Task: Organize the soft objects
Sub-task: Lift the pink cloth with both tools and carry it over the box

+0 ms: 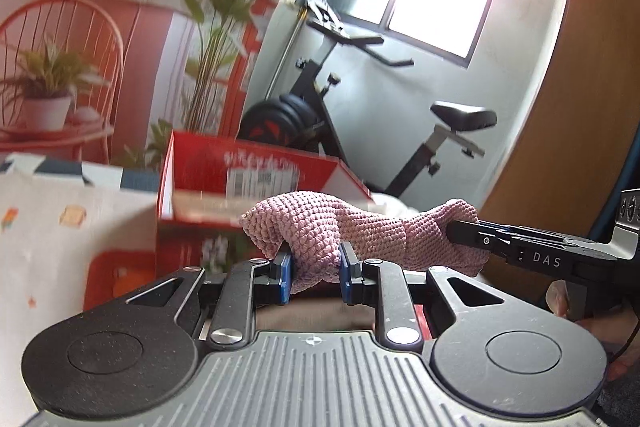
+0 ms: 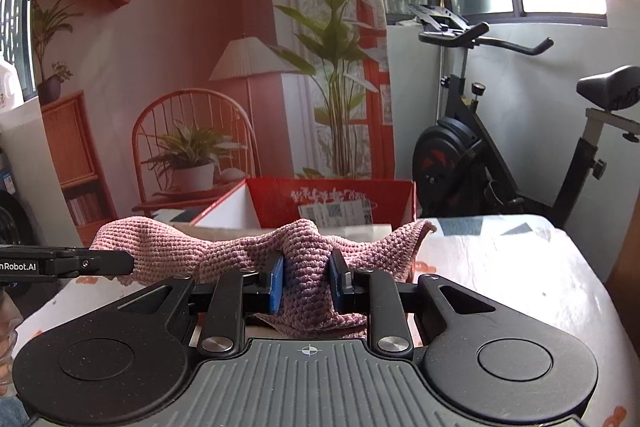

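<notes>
— Pink crochet, that was the knitted cloth (image 1: pixel 320 227): it hung in the air, stretched between both grippers, in front of the red cardboard box (image 1: pixel 256 175).

— How did the left gripper (image 1: pixel 314 273) stand?

— Its blue pads pinched a bunched fold of the cloth. The right gripper (image 2: pixel 306 281) did the same at the other part.

— And beneath?

— A table with a patterned white cover (image 2: pixel 500 267); the box sat on it, an exercise bike (image 2: pixel 480 147) behind.
</notes>
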`<state>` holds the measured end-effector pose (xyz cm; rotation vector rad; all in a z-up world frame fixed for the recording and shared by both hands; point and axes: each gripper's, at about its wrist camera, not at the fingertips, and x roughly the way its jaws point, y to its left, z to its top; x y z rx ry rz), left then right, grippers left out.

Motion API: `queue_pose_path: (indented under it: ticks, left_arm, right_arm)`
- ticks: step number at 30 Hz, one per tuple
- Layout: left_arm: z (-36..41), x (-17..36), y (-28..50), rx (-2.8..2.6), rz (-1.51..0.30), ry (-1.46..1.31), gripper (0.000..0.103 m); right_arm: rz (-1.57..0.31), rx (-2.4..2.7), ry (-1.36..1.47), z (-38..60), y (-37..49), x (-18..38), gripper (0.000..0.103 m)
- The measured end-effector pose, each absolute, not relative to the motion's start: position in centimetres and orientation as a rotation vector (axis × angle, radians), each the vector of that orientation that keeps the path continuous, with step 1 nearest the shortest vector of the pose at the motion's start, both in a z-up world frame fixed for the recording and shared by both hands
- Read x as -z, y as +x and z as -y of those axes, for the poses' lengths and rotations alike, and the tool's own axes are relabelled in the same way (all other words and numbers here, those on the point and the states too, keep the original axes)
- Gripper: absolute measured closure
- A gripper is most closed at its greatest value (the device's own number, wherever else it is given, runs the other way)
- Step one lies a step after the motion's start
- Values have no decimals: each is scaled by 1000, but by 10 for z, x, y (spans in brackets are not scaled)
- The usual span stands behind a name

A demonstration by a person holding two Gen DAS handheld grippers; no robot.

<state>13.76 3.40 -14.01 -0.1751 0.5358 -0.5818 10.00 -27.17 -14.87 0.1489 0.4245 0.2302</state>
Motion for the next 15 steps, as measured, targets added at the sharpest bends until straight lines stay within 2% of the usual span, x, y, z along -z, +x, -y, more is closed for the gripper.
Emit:
queue_pose_path:
  ticks: [7,15]
  left_arm:
    - [-18,116,203,533,-513,-168,79]
    - [-12,131,277,480,-635,-116,79]
  right_arm:
    - [-377,-231,103,275,182,112,82]
    - [-474,-240,110,268,264,140,82]
